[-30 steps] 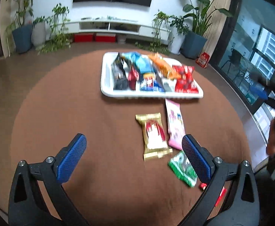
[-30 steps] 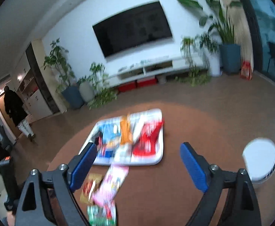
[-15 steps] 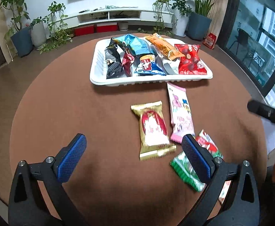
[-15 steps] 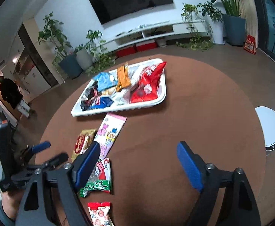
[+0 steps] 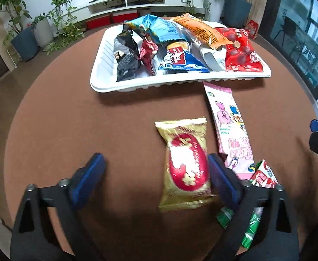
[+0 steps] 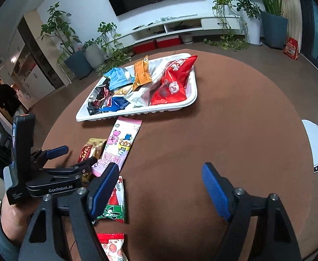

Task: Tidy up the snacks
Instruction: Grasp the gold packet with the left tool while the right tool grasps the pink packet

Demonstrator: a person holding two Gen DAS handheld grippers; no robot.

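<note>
Left gripper jaws wide, just been closing, gold pack lies between the pads, right pad beside its edge, no pinch seen. Pink pack just right of it, reaching up to the tray, which holds seven or so packs piled together. Green pack mostly hidden behind the left gripper's right finger. Red-white pack cut off at the bottom edge of the right view. Right gripper open, jaws just been narrowing, nothing between them but bare table. Versus a second ago: both cameras lower and closer to the loose packs, tray looms larger
</note>
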